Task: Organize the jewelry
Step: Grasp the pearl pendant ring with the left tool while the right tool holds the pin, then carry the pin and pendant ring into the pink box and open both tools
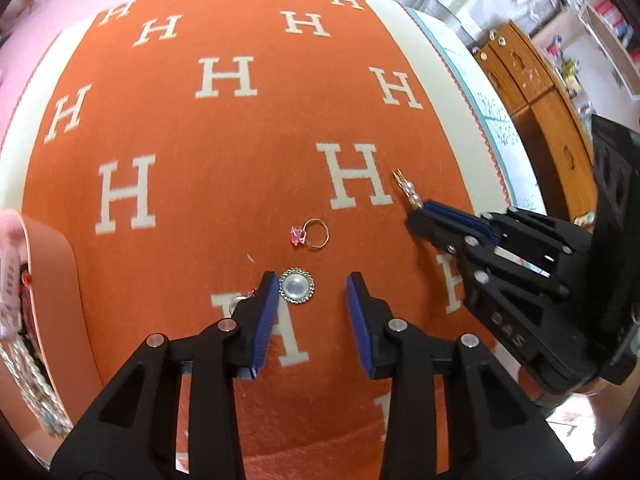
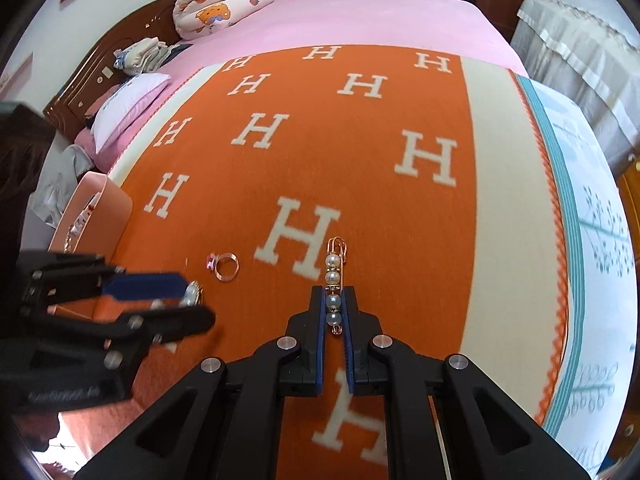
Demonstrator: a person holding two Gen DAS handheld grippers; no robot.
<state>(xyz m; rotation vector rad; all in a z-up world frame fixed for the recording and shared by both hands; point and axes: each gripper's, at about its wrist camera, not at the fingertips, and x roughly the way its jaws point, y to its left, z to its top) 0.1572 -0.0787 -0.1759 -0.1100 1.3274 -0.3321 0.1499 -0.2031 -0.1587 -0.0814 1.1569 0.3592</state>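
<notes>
On the orange blanket (image 1: 240,152) lies a round pearl brooch (image 1: 297,285) with a sparkly rim. It sits between the fingers of my left gripper (image 1: 311,282), close to the left pad and well apart from the right one; the jaws stand open. A thin ring with a pink stone (image 1: 310,234) lies just beyond. In the right wrist view my right gripper (image 2: 334,294) is shut on a gold pearl pin (image 2: 333,264), whose far half sticks out past the tips. The ring (image 2: 225,266), the brooch (image 2: 192,292) and the left gripper (image 2: 192,302) show at that view's left.
A pink jewelry box (image 1: 60,288) with a pearl strand inside stands at the blanket's left edge (image 2: 104,200). A small silver piece (image 1: 242,301) is half hidden behind the left finger. Pink bedsheet (image 2: 340,20) and pillows (image 2: 216,0) lie beyond; a wooden cabinet (image 1: 540,92) stands past the bed.
</notes>
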